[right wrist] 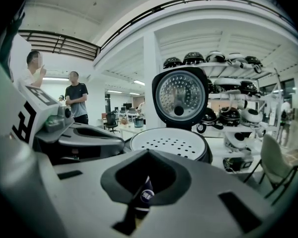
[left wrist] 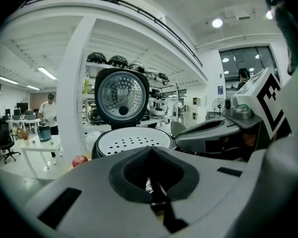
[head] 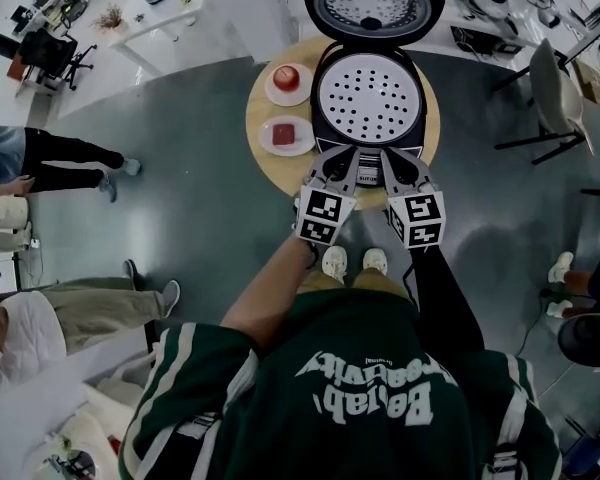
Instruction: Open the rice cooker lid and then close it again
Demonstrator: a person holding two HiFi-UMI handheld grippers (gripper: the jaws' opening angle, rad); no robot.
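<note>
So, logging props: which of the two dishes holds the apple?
The farther dish, topmost in the head view, holds the apple; the nearer dish holds a flat red piece.

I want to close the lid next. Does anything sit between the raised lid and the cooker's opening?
Nothing visible does. The lid stands upright at the back; only the white perforated tray lies in the opening of the rice cooker.

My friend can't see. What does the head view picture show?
A rice cooker stands on a round wooden table with its lid flipped up and a white tray full of holes inside. A person's left tool and right tool point at its front, both shut. An apple sits on a plate beside it.
</note>
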